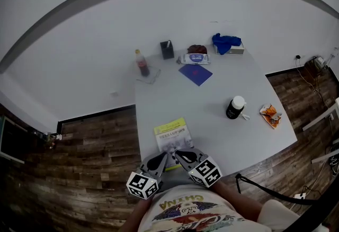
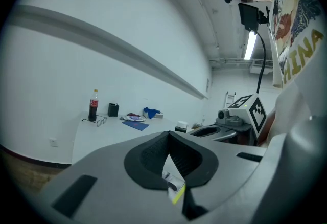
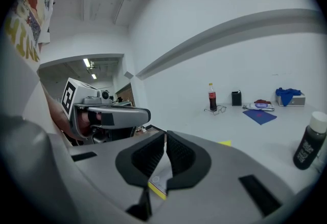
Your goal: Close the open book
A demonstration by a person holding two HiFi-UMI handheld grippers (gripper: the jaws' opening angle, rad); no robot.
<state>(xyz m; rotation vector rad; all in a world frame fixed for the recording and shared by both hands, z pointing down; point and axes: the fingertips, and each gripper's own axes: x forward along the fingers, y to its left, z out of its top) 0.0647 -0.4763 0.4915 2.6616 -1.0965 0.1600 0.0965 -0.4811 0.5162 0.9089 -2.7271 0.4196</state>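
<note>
past the printed shirt (image 1: 190, 214), left gripper (image 1: 165, 155) and right gripper (image 1: 179, 153) meet at 6 o'clock, jaws closed over the book (image 1: 169, 131) at the table (image 1: 212, 104) edge, perhaps nipping a leaf. it should be light, floppy paper, best taken by the outer cover edge.

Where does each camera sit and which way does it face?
Head view: on the head, steeply down at table, book, left gripper, right gripper; shirt shows.
Left gripper view: on left gripper, facing across the table; right gripper, shirt beside.
Right gripper view: on right gripper, facing likewise; left gripper beside.
Both gripper views share the bottle.
</note>
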